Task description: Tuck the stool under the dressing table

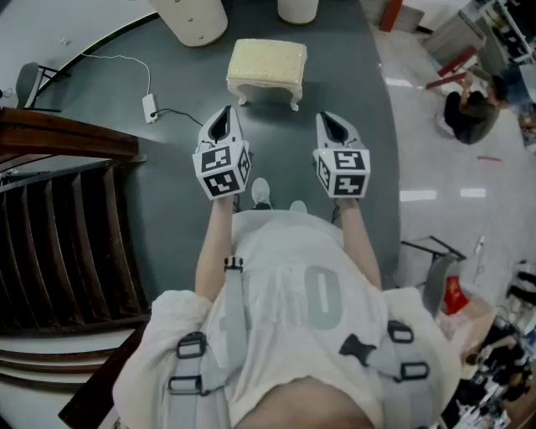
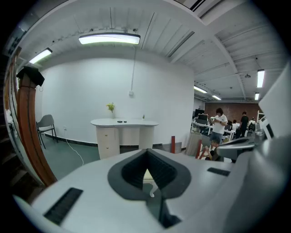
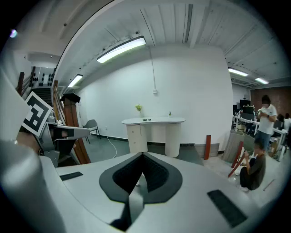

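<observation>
The cream upholstered stool (image 1: 266, 70) stands on the dark green floor, a short way ahead of both grippers. Beyond it stands the white dressing table (image 1: 193, 18), whose two pedestals show at the top edge; it also appears straight ahead as the dressing table (image 2: 124, 132) and the dressing table (image 3: 154, 130). My left gripper (image 1: 221, 124) and right gripper (image 1: 333, 127) are held side by side, pointing at the stool, both shut and holding nothing. A sliver of the stool (image 2: 147, 175) shows over the closed left jaws.
A dark wooden staircase railing (image 1: 59, 218) runs along the left. A white power strip (image 1: 151, 107) with its cable lies on the floor left of the stool. A grey chair (image 1: 28, 84) is far left. A person (image 1: 469, 111) sits on the pale floor at right.
</observation>
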Demonstrator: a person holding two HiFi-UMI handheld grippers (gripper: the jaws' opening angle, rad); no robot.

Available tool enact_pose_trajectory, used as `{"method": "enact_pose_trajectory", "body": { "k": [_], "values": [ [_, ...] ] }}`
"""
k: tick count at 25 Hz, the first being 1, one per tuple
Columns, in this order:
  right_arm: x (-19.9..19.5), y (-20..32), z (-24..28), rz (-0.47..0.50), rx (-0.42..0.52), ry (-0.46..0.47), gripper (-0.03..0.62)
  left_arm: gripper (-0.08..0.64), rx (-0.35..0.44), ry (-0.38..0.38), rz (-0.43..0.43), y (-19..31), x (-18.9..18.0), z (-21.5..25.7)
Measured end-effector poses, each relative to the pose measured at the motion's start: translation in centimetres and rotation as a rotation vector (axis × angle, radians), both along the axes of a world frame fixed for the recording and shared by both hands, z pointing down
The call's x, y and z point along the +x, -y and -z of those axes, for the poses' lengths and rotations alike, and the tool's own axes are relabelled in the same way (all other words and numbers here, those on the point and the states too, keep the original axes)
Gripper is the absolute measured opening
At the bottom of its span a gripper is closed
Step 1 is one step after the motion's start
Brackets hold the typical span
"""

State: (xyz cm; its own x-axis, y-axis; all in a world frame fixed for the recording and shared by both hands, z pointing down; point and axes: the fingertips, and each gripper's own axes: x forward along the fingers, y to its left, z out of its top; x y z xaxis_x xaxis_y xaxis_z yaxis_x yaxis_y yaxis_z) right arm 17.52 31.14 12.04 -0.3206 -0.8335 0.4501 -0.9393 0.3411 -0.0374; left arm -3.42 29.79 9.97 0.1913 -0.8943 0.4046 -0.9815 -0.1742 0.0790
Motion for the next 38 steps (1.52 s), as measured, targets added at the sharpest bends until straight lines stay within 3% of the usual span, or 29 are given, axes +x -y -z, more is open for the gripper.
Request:
{"method": "enact_pose_trajectory", "body": {
  "k": [7, 18, 27, 31, 38],
  "values": [
    [-2.0, 0.3, -1.2, 0.022, -0.032, 0.009, 0.002, 0.004, 0.035, 0.006, 0.031, 0.2, -2.3, 0.1],
    [-5.2, 1.2, -1.8, 0.020, -0.067, 0.101, 0.002, 0.003, 0.006, -0.075, 0.097, 0.2, -6.6, -2.2],
    [-8.7, 3.0, -2.9, -0.006, -0.097, 0.046, 0.002, 0.003, 0.017, -0.104, 0.050, 2.6, -10.9, -2.7],
    [-8.6, 3.3, -3.3, -0.045, -0.109, 0.025, 0.002, 0.003, 0.032, -0.086, 0.023, 3.4, -11.9, -2.7],
    [-8.5, 4.1, -3.5, -0.061, -0.135, -0.001, 0.002, 0.003, -0.003, -0.132, 0.049, 4.8, -13.4, -3.9]
  ]
}}
